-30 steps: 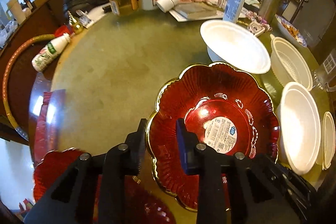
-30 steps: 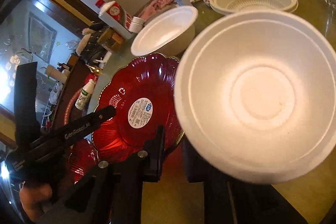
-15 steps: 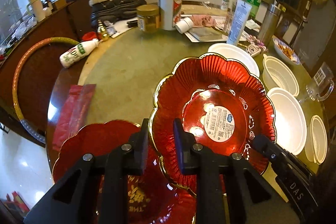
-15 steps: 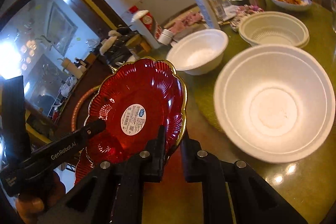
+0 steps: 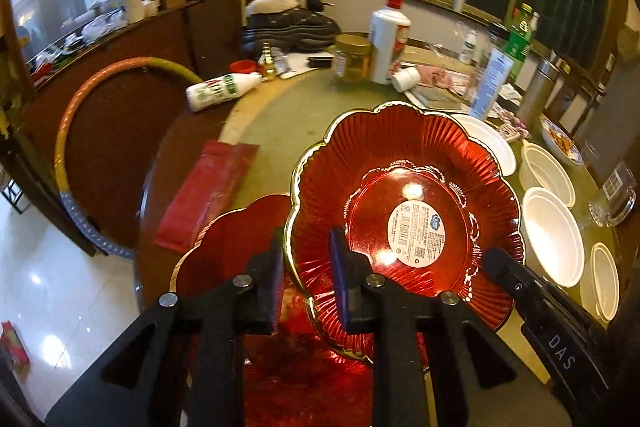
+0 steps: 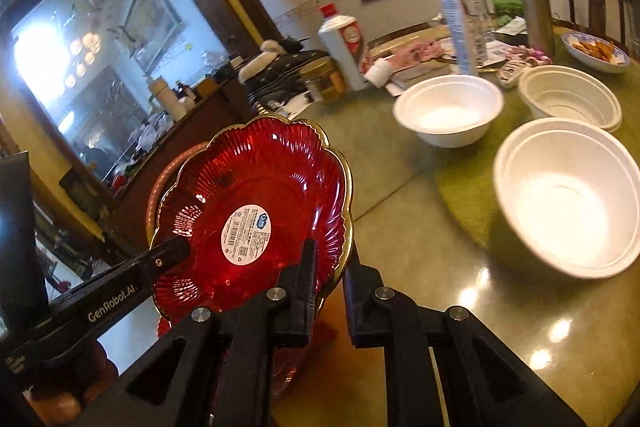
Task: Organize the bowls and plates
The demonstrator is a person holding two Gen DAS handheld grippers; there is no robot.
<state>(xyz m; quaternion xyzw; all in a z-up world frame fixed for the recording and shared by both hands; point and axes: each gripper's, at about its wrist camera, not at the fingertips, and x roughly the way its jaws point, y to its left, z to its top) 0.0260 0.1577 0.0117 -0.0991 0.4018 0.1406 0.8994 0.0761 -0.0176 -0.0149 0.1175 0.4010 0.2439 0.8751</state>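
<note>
A red scalloped plate with a gold rim and a white sticker is held in the air, gripped on opposite rims. My left gripper is shut on its near rim. My right gripper is shut on its other rim; the plate also shows in the right wrist view. A second red plate lies on the table below it. White bowls stand to the right, with another bowl and stacked bowls behind.
A round green table carries a white bottle, a jar, a lying bottle, a glass mug and a food dish. A red packet lies near the table's left edge.
The plate has been lifted off the table and carried toward the near left, and now hangs over the second red plate. Both grippers stay shut on its rim.
</note>
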